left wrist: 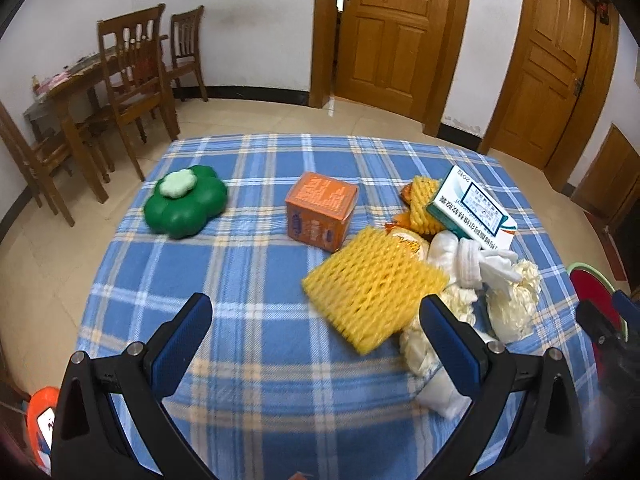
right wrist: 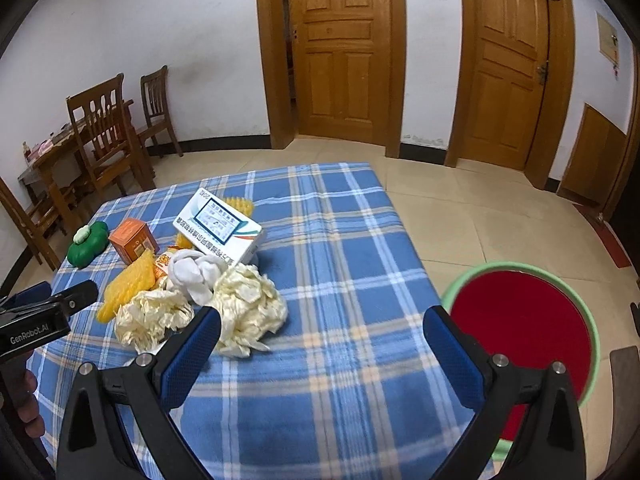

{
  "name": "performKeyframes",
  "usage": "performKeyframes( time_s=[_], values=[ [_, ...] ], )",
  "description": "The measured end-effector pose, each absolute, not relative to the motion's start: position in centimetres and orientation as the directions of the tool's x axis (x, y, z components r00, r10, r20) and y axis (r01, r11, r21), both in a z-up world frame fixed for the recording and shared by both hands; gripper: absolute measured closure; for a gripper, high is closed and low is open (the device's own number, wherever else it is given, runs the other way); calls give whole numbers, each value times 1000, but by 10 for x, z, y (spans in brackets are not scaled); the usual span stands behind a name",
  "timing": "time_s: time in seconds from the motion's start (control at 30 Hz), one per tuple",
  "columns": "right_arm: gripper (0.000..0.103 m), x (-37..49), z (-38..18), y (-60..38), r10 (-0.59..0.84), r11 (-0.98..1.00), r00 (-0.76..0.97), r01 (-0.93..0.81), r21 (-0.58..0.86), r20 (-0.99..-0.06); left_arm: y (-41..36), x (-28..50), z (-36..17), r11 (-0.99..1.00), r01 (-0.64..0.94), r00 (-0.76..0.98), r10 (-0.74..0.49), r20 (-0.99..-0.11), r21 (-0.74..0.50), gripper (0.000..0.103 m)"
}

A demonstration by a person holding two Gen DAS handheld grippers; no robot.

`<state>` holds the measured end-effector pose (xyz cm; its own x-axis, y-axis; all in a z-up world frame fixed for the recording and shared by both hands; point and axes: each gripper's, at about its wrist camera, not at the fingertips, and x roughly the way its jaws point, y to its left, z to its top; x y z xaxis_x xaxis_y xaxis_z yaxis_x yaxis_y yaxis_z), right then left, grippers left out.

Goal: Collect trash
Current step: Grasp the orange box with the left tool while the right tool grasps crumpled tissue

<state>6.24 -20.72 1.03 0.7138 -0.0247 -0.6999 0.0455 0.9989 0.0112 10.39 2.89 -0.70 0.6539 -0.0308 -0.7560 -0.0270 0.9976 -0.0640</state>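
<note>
A heap of trash lies on the blue plaid tablecloth (left wrist: 256, 272): yellow foam netting (left wrist: 372, 288) (right wrist: 128, 284), crumpled cream paper (right wrist: 248, 308) (left wrist: 512, 304), a white sock-like cloth (right wrist: 192, 268) (left wrist: 468, 260), a white and teal carton (left wrist: 472, 208) (right wrist: 220, 228) and an orange box (left wrist: 320, 210) (right wrist: 134, 240). My left gripper (left wrist: 316, 332) hangs open above the cloth, just short of the netting. My right gripper (right wrist: 322, 340) is open too, its left finger (right wrist: 192, 356) close to the cream paper. Nothing sits between either pair of fingers.
A green flower-shaped container (left wrist: 186, 206) (right wrist: 88, 244) sits at the far left of the table. Right of the table, on the floor, stands a red basin with a green rim (right wrist: 524, 332). Wooden chairs (left wrist: 132, 76) and doors (left wrist: 396, 28) line the far wall.
</note>
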Motion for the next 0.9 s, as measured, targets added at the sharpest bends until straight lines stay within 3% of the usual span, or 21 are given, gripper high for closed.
performKeyframes(
  time_s=[0.43,0.73,0.9],
  values=[
    [0,92,-8,-195,-2,999,668,32,26,-745,28,176,-16,1000,-10,656,-6,-755,-17,1],
    [0,101,-19,-188,3,998,641,42,40,-768,32,204,-38,996,41,620,-87,-780,-78,18],
    [0,102,-21,-177,6,999,643,30,33,-766,36,209,-46,987,87,595,-161,-787,-136,43]
  ],
)
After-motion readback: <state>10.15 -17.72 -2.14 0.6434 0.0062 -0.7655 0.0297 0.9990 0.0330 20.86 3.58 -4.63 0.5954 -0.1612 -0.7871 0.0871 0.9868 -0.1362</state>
